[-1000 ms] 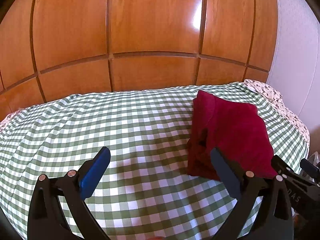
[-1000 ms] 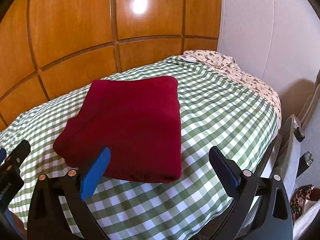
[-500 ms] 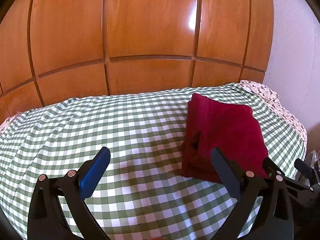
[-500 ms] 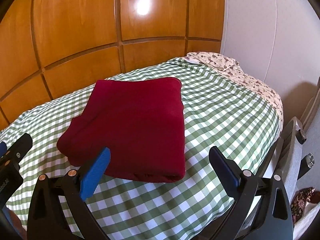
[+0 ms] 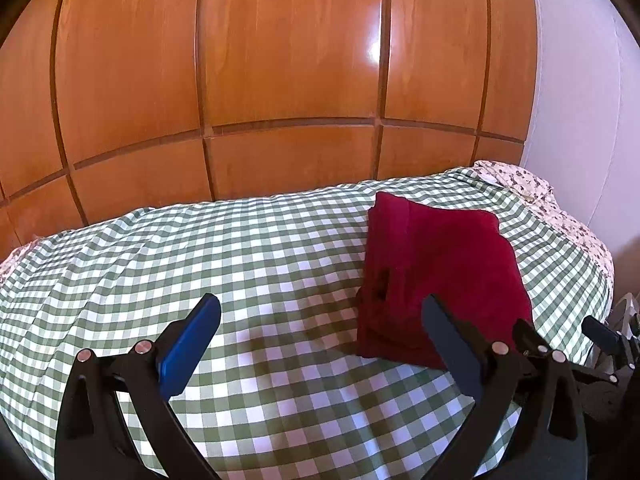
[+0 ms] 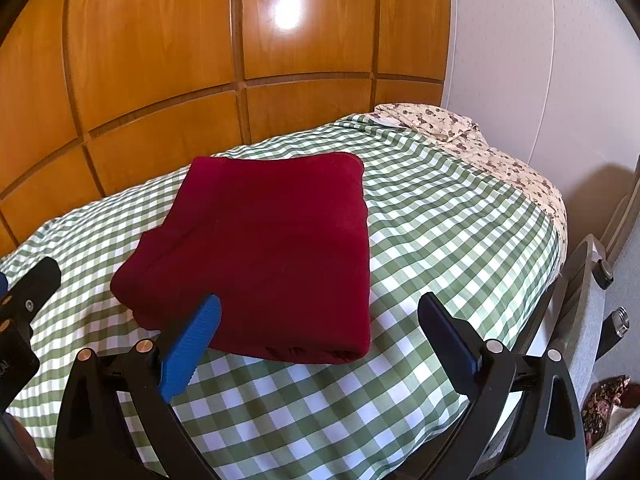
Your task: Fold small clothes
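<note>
A dark red garment (image 5: 440, 272) lies folded into a thick rectangle on the green-and-white checked bed cover (image 5: 240, 264), toward the bed's right side. In the right wrist view the same folded garment (image 6: 264, 248) fills the middle, with a looser bunched corner at its near left. My left gripper (image 5: 320, 320) is open above the cover, just left of and in front of the garment, holding nothing. My right gripper (image 6: 318, 316) is open too, hovering before the garment's near edge, empty. The left gripper's body (image 6: 24, 312) shows at the left edge of the right wrist view.
Glossy wooden wardrobe panels (image 5: 280, 80) rise behind the bed. A floral pillow (image 6: 460, 132) lies at the bed's right end by a white wall (image 6: 520, 60). A grey chair-like frame (image 6: 588, 300) stands beyond the bed's right edge.
Both grippers have drawn back and up from the folded garment, which now looks smaller and farther. The garment itself has not moved. Both stay open.
</note>
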A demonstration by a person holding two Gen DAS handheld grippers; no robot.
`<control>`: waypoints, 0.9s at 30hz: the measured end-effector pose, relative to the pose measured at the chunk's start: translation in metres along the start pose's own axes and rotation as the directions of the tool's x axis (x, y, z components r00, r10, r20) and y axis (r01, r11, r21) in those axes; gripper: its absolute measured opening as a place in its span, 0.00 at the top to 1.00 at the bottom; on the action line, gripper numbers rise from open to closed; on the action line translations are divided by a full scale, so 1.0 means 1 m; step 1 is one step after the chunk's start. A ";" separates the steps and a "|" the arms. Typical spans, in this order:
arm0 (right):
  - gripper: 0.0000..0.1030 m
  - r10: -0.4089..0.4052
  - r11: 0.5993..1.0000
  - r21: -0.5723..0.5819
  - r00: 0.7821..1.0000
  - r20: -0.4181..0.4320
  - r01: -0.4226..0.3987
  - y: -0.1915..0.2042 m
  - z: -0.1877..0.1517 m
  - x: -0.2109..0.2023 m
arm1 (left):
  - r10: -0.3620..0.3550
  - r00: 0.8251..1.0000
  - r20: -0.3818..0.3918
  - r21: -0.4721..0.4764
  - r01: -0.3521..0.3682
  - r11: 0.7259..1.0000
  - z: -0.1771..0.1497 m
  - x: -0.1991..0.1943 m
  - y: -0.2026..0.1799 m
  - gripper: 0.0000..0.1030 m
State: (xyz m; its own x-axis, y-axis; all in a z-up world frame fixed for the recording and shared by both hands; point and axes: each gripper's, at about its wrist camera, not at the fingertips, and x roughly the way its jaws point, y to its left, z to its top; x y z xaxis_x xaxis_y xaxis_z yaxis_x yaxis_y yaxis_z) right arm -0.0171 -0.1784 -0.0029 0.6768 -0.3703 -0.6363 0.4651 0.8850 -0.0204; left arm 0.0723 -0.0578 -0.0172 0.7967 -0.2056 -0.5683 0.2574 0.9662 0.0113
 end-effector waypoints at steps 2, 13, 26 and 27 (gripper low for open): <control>0.05 0.004 1.000 -0.008 1.000 -0.004 -0.004 0.001 -0.002 0.001 | -0.001 1.000 -0.003 -0.003 0.001 1.000 0.000 0.001 0.000 0.03; 0.05 -0.009 1.000 0.027 1.000 -0.003 0.009 -0.018 0.007 0.009 | 0.016 0.998 -0.066 -0.027 -0.018 0.999 -0.005 0.016 0.004 0.02; 0.04 -0.174 0.952 0.231 0.976 -0.132 0.200 -0.147 0.055 0.114 | 0.033 0.994 -0.107 -0.027 -0.036 0.999 -0.013 0.032 0.010 0.02; 0.04 -0.198 0.946 0.229 0.969 -0.145 0.228 -0.155 0.058 0.126 | 0.037 0.994 -0.108 -0.023 -0.039 0.999 -0.014 0.032 0.011 0.02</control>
State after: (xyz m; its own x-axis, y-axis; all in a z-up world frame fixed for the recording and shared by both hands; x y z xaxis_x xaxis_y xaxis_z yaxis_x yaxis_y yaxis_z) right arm 0.0293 -0.3785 -0.0347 0.4811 -0.4935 -0.7246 0.7249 0.6887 0.0122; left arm 0.0933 -0.0521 -0.0469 0.7421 -0.1521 -0.6528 0.2129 0.9770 0.0144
